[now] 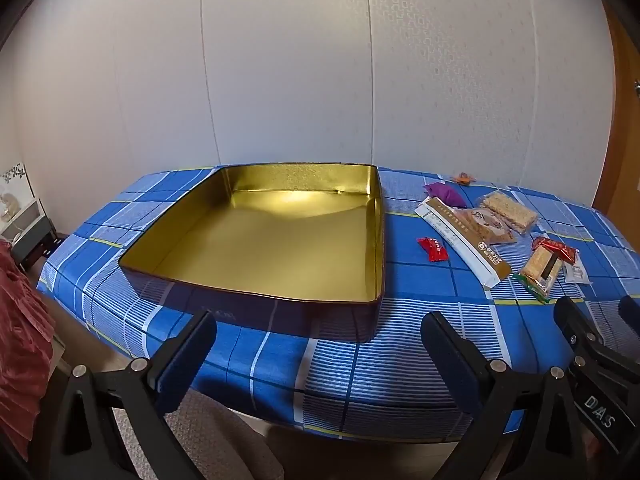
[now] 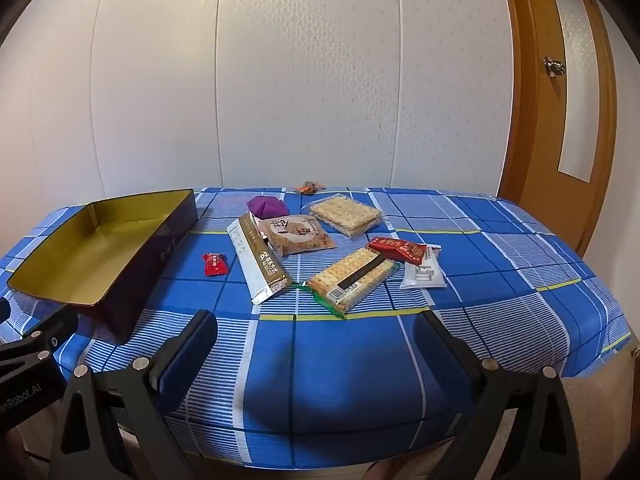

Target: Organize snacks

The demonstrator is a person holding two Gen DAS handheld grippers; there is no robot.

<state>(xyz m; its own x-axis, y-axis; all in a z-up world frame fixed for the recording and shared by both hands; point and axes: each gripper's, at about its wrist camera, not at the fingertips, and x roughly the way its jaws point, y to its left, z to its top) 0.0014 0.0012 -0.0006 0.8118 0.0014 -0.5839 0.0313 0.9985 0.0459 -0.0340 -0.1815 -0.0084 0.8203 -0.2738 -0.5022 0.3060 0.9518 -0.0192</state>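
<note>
An empty square tin (image 1: pixel 224 196) with a gold inside sits on the blue checked tablecloth; it also shows at the left in the right wrist view (image 2: pixel 176 228). Snacks lie to its right: a long white and gold packet (image 2: pixel 258 260), a small red candy (image 2: pixel 215 264), a purple pouch (image 2: pixel 266 206), a round brown biscuit pack (image 2: pixel 298 234), two cracker packs (image 2: pixel 346 212) (image 2: pixel 352 278), a red wrapper (image 2: pixel 398 249) and a white sachet (image 2: pixel 424 272). My left gripper (image 1: pixel 320 344) is open and empty before the tin. My right gripper (image 2: pixel 316 340) is open and empty before the snacks.
A small orange wrapper (image 2: pixel 309 188) lies at the table's far edge by the white wall. A wooden door (image 2: pixel 568 92) stands at the right. A red cloth (image 1: pixel 20 340) and a shelf (image 1: pixel 24 220) are left of the table.
</note>
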